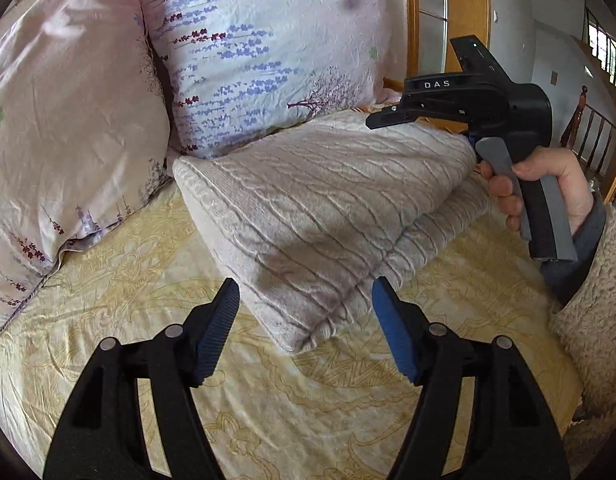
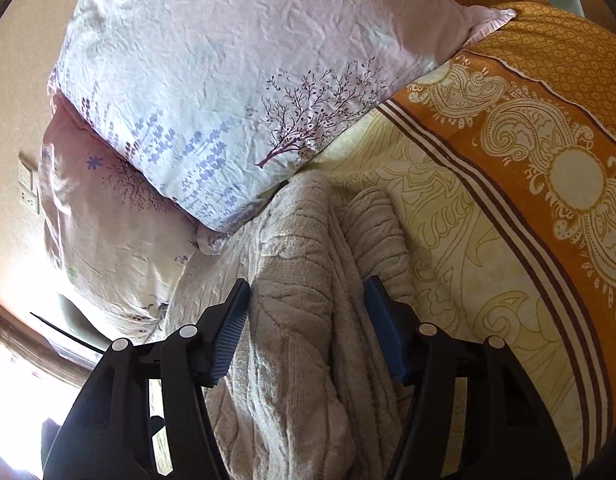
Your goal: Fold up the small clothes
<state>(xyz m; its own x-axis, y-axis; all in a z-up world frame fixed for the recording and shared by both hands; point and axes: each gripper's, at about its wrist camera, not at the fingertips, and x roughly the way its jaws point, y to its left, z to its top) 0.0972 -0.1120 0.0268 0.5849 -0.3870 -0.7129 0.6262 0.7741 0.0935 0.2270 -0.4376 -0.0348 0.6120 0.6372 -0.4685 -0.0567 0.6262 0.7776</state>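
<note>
The left gripper [image 1: 305, 320] hovers wide open at the near corner of the folded sweater [image 1: 328, 208] on the bed [image 1: 107, 360]. The right gripper [image 2: 305, 330], fingers wide, straddles its far-right edge. Close deep, gathering every layer evenly.

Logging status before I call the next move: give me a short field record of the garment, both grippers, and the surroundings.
garment: beige cable-knit sweater, folded, on the yellow bedsheet
left gripper: open, empty, near the sweater's front corner
right gripper: open, fingers either side of the sweater's edge, not clamped
right hand: on the gripper handle
behind: floral pillows
bed edge: orange paisley cover
</note>
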